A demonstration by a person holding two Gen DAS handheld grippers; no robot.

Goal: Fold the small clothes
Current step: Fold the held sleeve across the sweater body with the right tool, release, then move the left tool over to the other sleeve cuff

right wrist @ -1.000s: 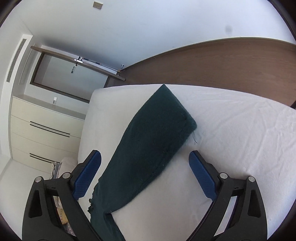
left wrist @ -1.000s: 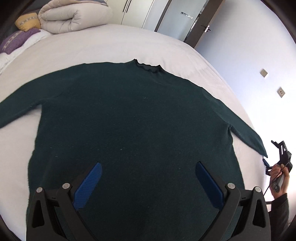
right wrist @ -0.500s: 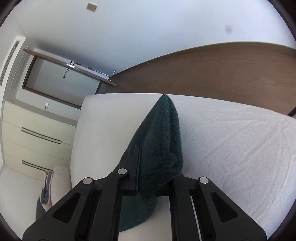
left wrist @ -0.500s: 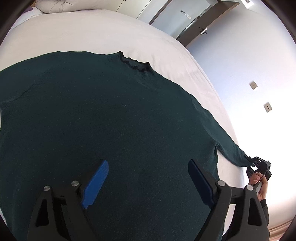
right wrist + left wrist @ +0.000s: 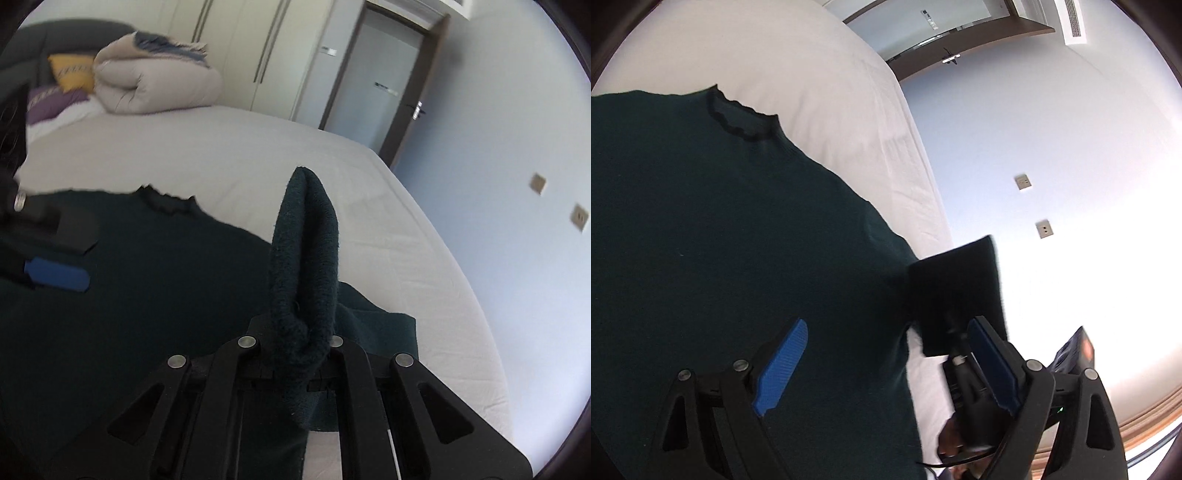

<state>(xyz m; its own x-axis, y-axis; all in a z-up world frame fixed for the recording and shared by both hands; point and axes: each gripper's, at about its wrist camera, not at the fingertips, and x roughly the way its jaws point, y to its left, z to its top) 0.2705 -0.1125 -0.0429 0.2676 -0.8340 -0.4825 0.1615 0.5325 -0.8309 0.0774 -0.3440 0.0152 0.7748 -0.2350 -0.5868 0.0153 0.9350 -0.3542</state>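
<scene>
Sweater (image 5: 720, 240) flat on bed (image 5: 831, 92), collar toward the far edge, body running lengthwise away from the cameras. Right gripper (image 5: 295, 343) fingers clamped on sleeve cuff (image 5: 306, 240), cuff lifted upright. Left gripper (image 5: 886, 362) fingers wide apart, holding nothing, above sweater body.

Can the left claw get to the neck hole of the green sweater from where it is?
Probably yes. The left claw is open and holds nothing, and it hangs over the sweater. The neck hole lies flat on the bed straight ahead, with nothing between. The right claw, pinching the sleeve, is off to the side.
</scene>
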